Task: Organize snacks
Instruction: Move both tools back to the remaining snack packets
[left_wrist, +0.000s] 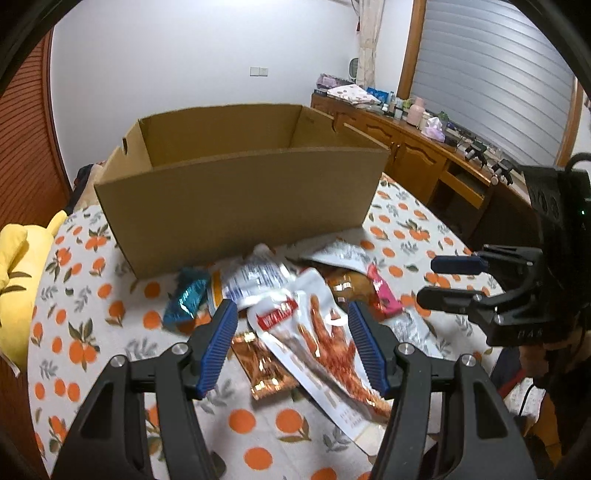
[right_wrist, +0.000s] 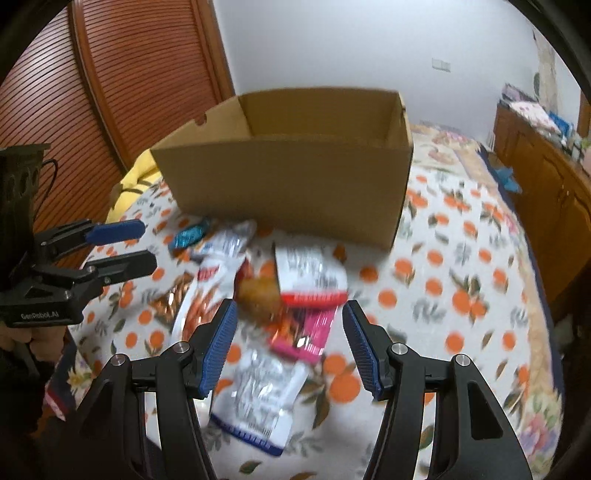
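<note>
We hold the left gripper (left_wrist: 290, 332) spread and empty over the snack pile at lower centre; the white pouch (left_wrist: 314, 339) lies between its fingers, long axis running toward lower right. The right gripper (right_wrist: 288, 336), also spread, hangs above the pink pack (right_wrist: 310, 332). The box (left_wrist: 240, 192) stands open just behind the pile on the surface (left_wrist: 92, 332). Only "GenRobot.AI" on the left gripper reads; pack print is blurred

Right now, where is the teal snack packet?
In the left wrist view, the teal snack packet lies at the pile's left edge on the tablecloth, just before the cardboard box.
</note>
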